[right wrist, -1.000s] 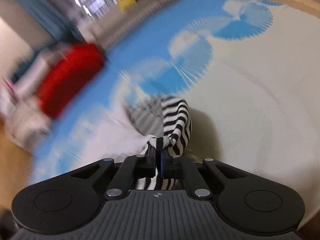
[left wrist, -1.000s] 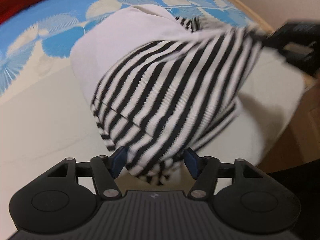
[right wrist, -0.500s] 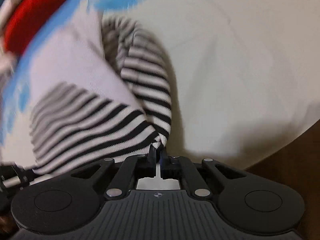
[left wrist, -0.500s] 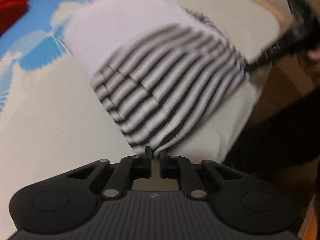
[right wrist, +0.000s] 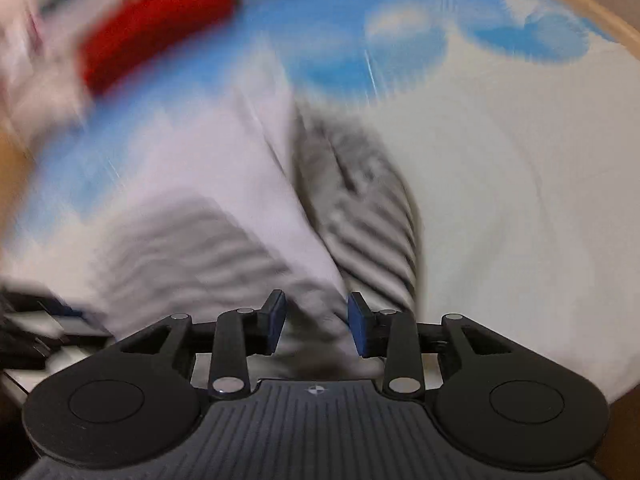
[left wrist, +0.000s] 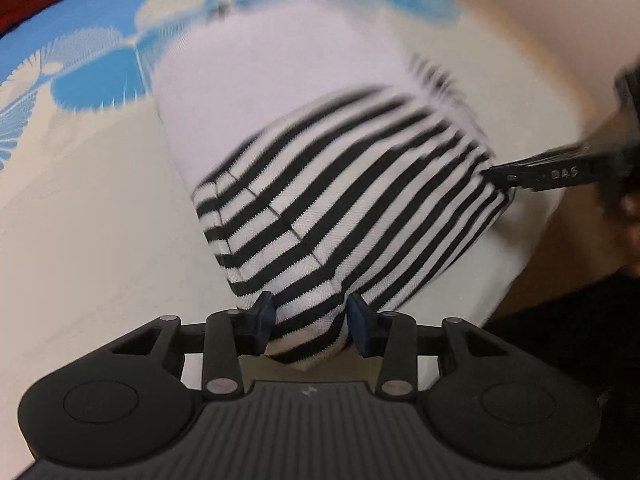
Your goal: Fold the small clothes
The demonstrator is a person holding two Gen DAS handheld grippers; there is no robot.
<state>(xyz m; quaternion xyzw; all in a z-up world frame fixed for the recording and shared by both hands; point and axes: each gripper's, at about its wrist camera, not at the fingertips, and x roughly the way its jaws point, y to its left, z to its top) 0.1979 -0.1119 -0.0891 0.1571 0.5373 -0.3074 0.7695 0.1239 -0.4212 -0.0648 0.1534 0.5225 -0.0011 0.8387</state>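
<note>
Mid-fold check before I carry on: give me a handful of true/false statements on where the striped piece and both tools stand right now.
1. The left tool has its jaws apart, with the striped sleeve lying between them. True.
2. The right tool is clamped shut on fabric. False: its jaws stand apart.
3. The striped sleeve lies folded over the white garment. True.
4. The red fabric lies on top of the white garment. False: it lies apart, at the far side of the blue patterned cloth.
5. The right wrist view is sharp. False: it is heavily motion-blurred.
</note>
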